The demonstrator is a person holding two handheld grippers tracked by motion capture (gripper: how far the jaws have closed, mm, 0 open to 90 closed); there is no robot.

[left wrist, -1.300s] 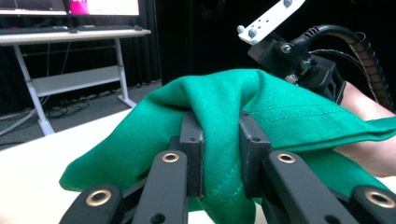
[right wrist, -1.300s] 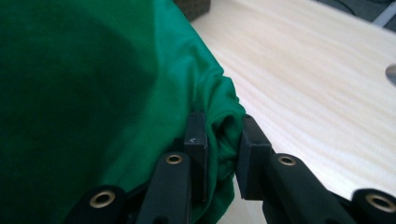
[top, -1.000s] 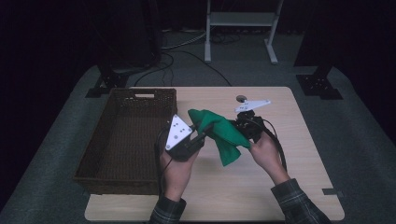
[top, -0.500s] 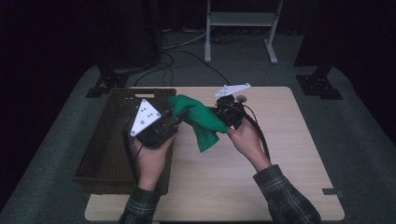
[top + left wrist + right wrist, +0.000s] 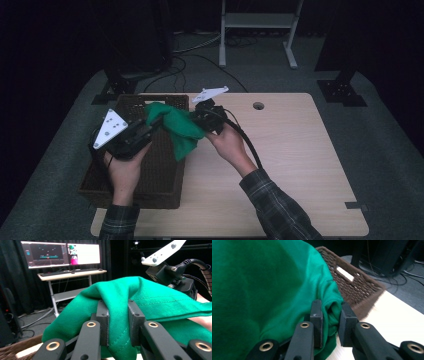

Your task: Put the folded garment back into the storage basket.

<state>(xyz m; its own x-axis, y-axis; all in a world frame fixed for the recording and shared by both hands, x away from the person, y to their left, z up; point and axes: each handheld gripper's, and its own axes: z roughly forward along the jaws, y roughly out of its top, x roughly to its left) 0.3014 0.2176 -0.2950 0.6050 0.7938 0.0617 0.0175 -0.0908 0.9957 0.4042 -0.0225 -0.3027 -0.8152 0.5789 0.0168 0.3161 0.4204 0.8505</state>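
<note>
A green cloth (image 5: 179,127) hangs bunched between my two grippers, above the right rim of the dark wicker basket (image 5: 131,181). My left gripper (image 5: 155,121) is shut on the cloth's left end; in the left gripper view a fold of the cloth (image 5: 150,302) is pinched between its pads at the left gripper (image 5: 118,322). My right gripper (image 5: 199,120) is shut on the right end. In the right gripper view a bunched edge of the cloth (image 5: 262,290) sits clamped at the right gripper (image 5: 331,322), with the basket (image 5: 354,285) behind it.
The basket stands on the left part of a light wooden table (image 5: 295,165) that has a round cable hole (image 5: 258,106). Desk legs (image 5: 255,30) and cables lie on the floor beyond. Monitors on a desk (image 5: 62,255) show in the left gripper view.
Both hands have carried the green cloth leftward and slightly up, from the table's middle to above the basket's right side. Both grips are unchanged.
</note>
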